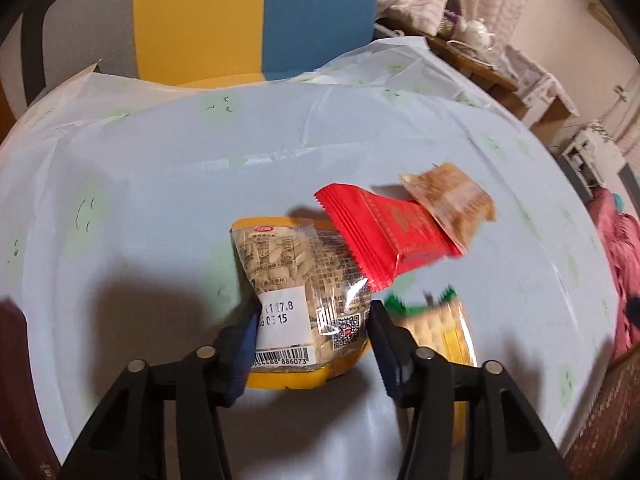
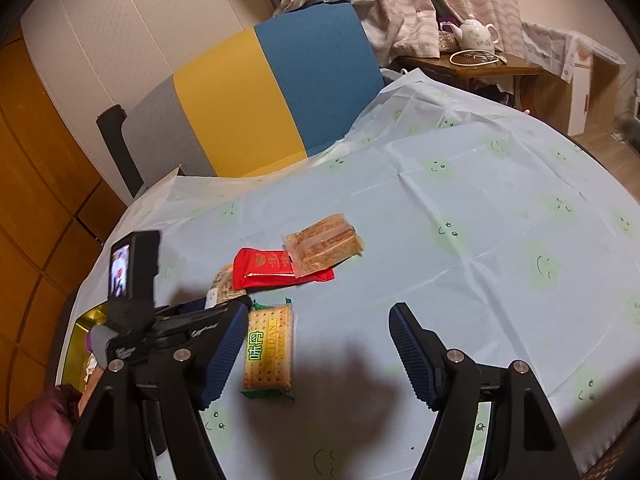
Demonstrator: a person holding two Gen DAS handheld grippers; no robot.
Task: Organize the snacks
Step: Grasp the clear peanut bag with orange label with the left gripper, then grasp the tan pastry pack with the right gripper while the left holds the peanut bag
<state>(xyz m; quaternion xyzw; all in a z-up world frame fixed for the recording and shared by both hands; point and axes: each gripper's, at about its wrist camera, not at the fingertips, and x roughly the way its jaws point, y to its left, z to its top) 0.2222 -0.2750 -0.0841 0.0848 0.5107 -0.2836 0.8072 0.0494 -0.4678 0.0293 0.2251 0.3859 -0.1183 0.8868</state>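
My left gripper (image 1: 312,320) is shut on a clear-and-yellow seed packet (image 1: 296,288) with a barcode label. Just beyond it lie a red packet (image 1: 384,236) and a brown cake in clear wrap (image 1: 452,200) that rests partly on the red one. A cracker pack with green ends (image 1: 436,328) lies right of the left gripper's right finger. In the right wrist view my right gripper (image 2: 316,328) is open and empty above the cloth. The cracker pack (image 2: 270,350) lies by its left finger, with the red packet (image 2: 276,268) and brown cake (image 2: 324,242) further off.
The table (image 2: 460,208) wears a pale blue plastic cloth with green smiley faces. A chair with grey, yellow and blue panels (image 2: 256,96) stands at its far edge. A side table with a white teapot (image 2: 476,32) is at the back right. The left gripper's body with its camera screen (image 2: 128,276) is at the left.
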